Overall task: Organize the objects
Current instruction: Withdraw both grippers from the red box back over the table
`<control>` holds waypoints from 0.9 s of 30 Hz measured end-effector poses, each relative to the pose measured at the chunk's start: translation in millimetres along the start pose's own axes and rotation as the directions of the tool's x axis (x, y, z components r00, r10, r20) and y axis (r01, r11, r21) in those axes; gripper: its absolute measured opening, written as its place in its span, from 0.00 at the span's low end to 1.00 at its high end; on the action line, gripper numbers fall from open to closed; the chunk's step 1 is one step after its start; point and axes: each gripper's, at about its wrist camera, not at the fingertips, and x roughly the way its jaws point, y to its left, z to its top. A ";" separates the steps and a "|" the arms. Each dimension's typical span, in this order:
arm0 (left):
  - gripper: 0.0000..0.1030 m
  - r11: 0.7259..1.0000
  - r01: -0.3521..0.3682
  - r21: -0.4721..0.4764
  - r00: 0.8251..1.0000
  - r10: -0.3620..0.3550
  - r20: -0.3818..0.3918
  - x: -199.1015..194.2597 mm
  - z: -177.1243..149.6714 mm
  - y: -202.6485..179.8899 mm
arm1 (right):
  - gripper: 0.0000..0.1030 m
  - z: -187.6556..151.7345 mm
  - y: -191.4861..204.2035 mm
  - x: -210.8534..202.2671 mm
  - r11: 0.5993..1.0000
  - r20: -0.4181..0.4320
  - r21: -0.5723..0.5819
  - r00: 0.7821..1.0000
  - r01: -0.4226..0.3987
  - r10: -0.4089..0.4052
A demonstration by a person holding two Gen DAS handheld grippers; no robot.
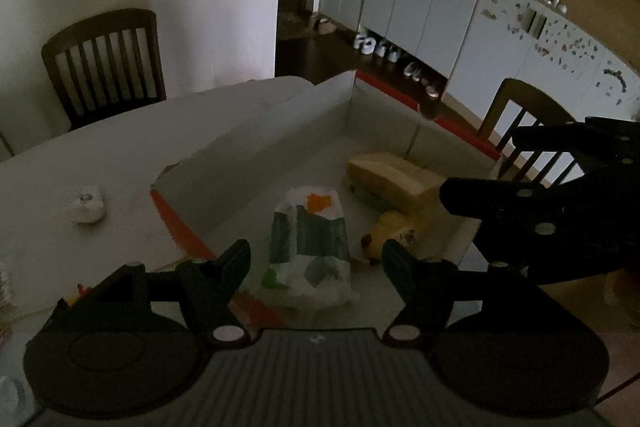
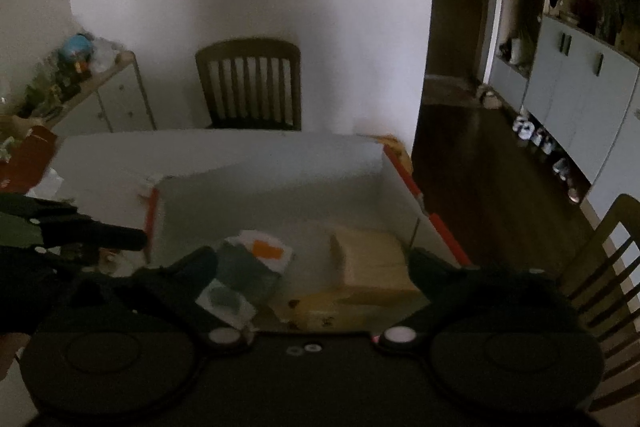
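1. Left wrist view: dim light flattens most detail. The left gripper (image 1: 316, 263) hangs over the near edge of a shallow white box (image 1: 276, 131) with orange-trimmed flaps, its jaws spread wide and holding nothing. Between the fingers, on the box floor, lies a soft white packet (image 1: 308, 247) printed with grey-green blocks and an orange patch; its print is unreadable. Just beside it lies a small yellow item (image 1: 386, 233) (too dark to identify), touching a tan cardboard carton (image 1: 396, 179) by the right wall. The right gripper (image 1: 540, 203) enters from the right, cut off by the frame. A small white lump (image 1: 86, 207) sits on the pale table (image 1: 80, 155), apart from the box.

2. Right wrist view: blurred throughout. The right gripper (image 2: 312, 267) also stands open and empty above the box (image 2: 272, 195). The packet (image 2: 248, 267) is partly hidden behind its left finger; the carton (image 2: 372, 267) shows a plain matte face, and the yellow item (image 2: 316, 311) lies at the near edge. The left gripper (image 2: 100, 237) pokes in at the left, mostly cut off.
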 end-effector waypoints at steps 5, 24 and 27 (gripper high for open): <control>0.80 1.000 0.010 -0.015 1.000 -0.010 0.030 -25.2 -12.4 12.1 | 1.00 -3.2 19.1 -22.7 1.000 0.037 -0.013 0.999 -0.002 0.003; 0.86 0.994 0.023 -0.108 0.997 -0.014 0.082 -115.1 -75.6 105.7 | 1.00 -14.7 136.1 -49.8 0.997 0.043 -0.049 0.997 -0.064 0.067; 0.99 0.991 0.003 -0.137 0.996 0.009 0.083 -126.8 -85.9 127.7 | 1.00 -17.4 157.5 -45.7 0.996 0.032 -0.064 0.997 -0.068 0.070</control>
